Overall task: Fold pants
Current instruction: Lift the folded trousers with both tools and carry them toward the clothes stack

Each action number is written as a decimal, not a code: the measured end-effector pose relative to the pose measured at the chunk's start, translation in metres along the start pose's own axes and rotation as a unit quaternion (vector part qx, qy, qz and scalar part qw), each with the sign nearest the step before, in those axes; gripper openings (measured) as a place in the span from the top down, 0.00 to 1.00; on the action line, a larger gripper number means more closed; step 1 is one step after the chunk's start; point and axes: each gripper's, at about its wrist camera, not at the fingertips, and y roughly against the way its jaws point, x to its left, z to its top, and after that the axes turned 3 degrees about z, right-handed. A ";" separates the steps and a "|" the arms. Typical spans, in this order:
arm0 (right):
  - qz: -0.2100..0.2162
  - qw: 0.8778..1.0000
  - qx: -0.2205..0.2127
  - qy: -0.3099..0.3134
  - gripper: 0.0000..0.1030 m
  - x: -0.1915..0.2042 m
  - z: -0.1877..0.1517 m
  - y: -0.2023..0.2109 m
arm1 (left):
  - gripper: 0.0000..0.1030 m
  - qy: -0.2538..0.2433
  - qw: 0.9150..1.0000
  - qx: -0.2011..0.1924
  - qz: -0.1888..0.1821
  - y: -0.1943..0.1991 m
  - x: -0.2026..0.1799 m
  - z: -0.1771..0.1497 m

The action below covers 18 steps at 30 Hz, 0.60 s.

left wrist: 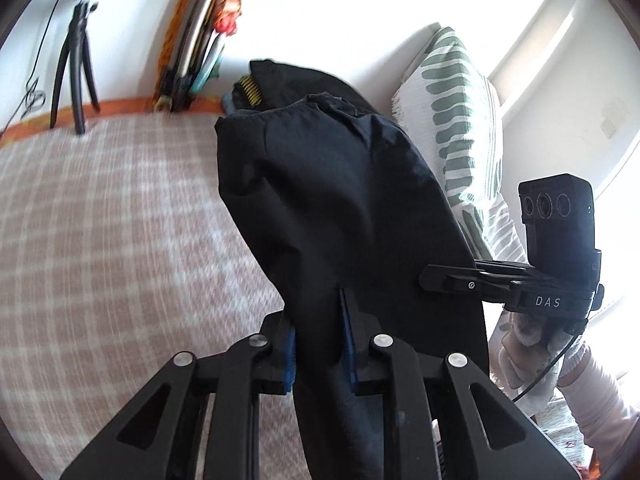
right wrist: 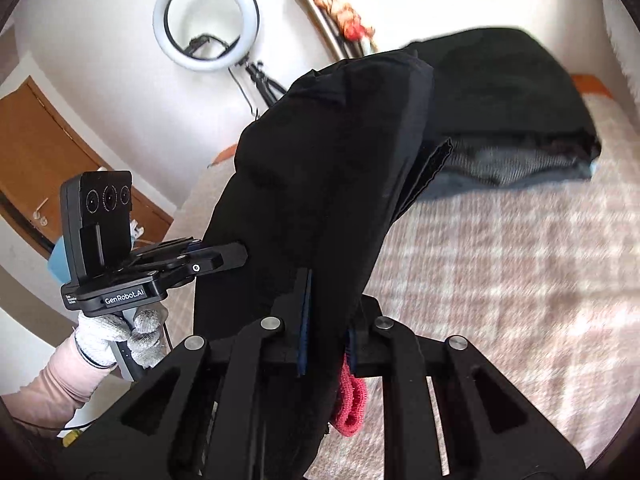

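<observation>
While pinched in both grippers' jaws, black pants (left wrist: 344, 208) above checked bedspread (left wrist: 120, 216).

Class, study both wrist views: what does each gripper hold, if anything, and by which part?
Both hold the black pants. The left gripper and right gripper each pinch a bunched fold of fabric; which part of the garment cannot be told.

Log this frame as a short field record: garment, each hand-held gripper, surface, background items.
garment: black pants, lifted above the bed, held at two points
left hand-held gripper: shut on the pants
right hand-held gripper: shut on the pants; a red fabric bit shows below its fingers
surface: checked bedspread
background: dark clothes pile, leaf-print pillow, ring light
</observation>
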 end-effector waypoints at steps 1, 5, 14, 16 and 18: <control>-0.003 1.000 -0.005 0.002 0.85 0.001 0.007 0.003 | 0.85 -0.006 1.000 -0.005 0.000 0.001 -0.004 0.009; -0.022 0.999 -0.031 0.016 0.85 -0.001 0.046 0.022 | 0.85 -0.030 0.999 -0.024 -0.002 0.004 -0.017 0.041; -0.084 0.995 -0.046 0.036 0.85 -0.041 0.137 0.034 | 0.85 -0.066 0.996 -0.054 0.001 -0.036 -0.044 0.140; -0.098 0.993 -0.045 0.040 0.85 -0.058 0.156 0.029 | 0.85 -0.067 0.996 -0.056 0.002 -0.052 -0.047 0.158; -0.107 0.993 -0.044 0.035 0.85 -0.074 0.174 0.024 | 0.85 -0.065 0.996 -0.058 0.003 -0.070 -0.047 0.177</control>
